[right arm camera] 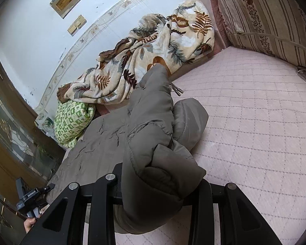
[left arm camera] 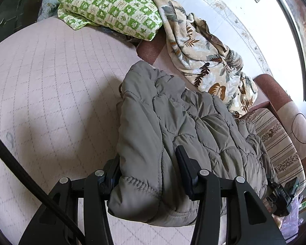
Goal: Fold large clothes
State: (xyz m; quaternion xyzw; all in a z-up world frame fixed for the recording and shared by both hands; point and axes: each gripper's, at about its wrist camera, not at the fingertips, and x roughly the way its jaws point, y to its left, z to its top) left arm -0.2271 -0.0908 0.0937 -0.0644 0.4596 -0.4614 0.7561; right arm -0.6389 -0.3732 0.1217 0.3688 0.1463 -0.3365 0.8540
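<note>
While the pale pink quilted mattress cover [left arm camera: 51,85] spreads wide, the grey-olive padded jacket [left arm camera: 173,122] lies bunched on it beside a leaf-print fleece blanket [left arm camera: 204,61]. Left gripper [left arm camera: 149,173] clamps one jacket edge; right gripper [right arm camera: 159,185] pinches another thick fold.
</note>
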